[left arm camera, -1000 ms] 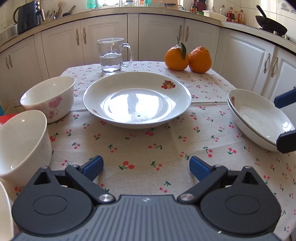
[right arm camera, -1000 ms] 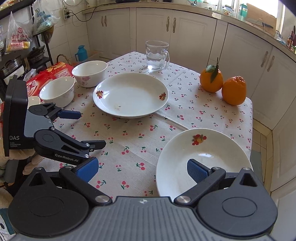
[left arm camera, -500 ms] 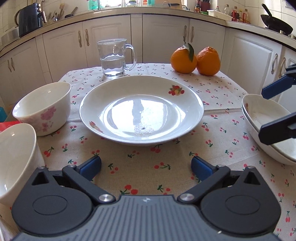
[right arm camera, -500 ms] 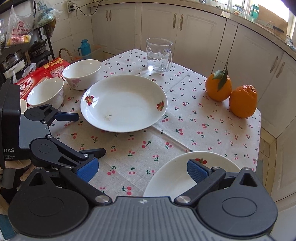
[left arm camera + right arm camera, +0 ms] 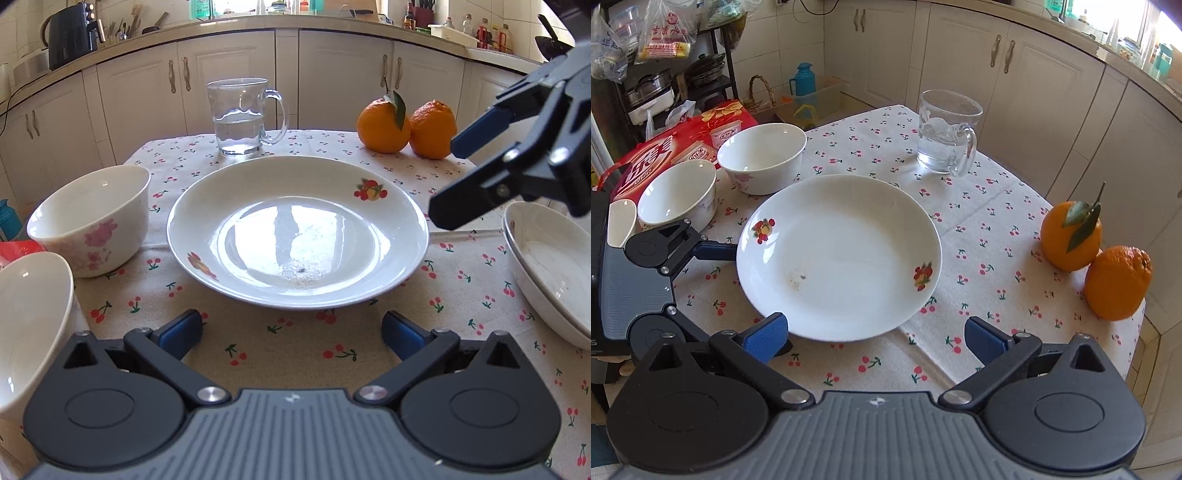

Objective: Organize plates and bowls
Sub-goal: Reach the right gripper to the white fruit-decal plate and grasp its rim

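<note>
A large white plate [image 5: 295,229] with fruit prints lies in the middle of the cherry-print tablecloth. My left gripper [image 5: 291,332] stands open just short of its near rim, nothing between the fingers. To the left are a flowered bowl [image 5: 92,218] and a plain white bowl [image 5: 29,325]. At the right edge sit two stacked white plates [image 5: 550,266]. My right gripper [image 5: 447,181] hovers open above the plate's right side. In the right wrist view the right gripper [image 5: 875,336] is open at the plate's [image 5: 842,258] rim, and the left gripper [image 5: 738,295] is open beside it.
A glass mug [image 5: 243,118] of water stands behind the plate, and two oranges [image 5: 406,125] sit at the back right near the table edge. A red box [image 5: 672,147] lies off the table's left side beyond the bowls [image 5: 761,158]. White cabinets surround the table.
My right gripper has swung left from over the stacked plates to the big plate, and the stack has left its view. My left gripper has edged nearer the plate, jaws slightly wider.
</note>
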Motion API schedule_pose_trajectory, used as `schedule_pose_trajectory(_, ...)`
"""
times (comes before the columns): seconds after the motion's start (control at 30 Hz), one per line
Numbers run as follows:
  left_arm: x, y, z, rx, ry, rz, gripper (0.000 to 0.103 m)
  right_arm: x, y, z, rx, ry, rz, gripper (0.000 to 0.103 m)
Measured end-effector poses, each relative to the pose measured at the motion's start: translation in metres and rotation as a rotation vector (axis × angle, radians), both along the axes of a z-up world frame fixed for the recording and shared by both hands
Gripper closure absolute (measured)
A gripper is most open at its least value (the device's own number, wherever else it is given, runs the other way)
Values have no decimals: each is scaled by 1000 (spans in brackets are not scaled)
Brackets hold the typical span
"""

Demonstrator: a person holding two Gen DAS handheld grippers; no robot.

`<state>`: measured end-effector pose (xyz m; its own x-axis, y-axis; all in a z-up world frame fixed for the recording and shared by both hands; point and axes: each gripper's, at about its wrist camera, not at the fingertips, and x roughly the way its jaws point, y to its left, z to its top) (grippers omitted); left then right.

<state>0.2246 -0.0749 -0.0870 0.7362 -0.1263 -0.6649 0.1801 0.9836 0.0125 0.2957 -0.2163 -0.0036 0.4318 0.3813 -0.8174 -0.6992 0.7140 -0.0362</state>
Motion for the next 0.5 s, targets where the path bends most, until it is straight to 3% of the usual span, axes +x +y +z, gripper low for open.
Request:
schedule_pose_trajectory(0.3,2,1,0,-8,-16,-13,1,42,17,-11,-4,48,99,0)
schedule_pose_trajectory(0.5,2,1,2,-5,-32,-38,8,67,27,-18,-1,66,151,0)
